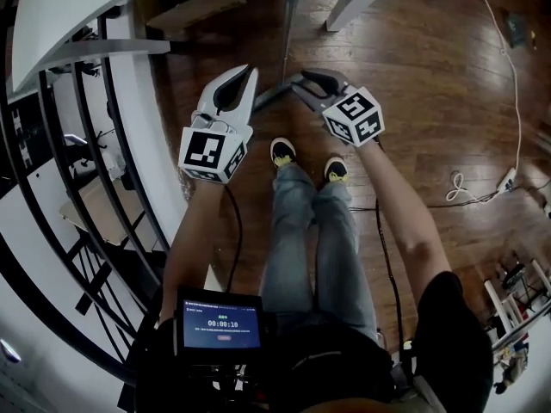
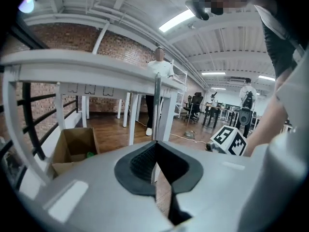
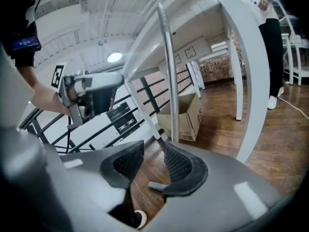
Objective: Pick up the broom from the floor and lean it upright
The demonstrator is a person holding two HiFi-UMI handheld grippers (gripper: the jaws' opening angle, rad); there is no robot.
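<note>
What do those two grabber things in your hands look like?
Both are smooth pale grey shells. The left gripper and right gripper each narrow into two fingers lined with black ribbed pads. Each carries a white cube with black square markers and trails a thin black cable. The person's black top has short sleeves.

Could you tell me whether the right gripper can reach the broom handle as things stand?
Probably yes: the right gripper is open, and the broom handle rises just beyond its jaw tips with nothing between.
</note>
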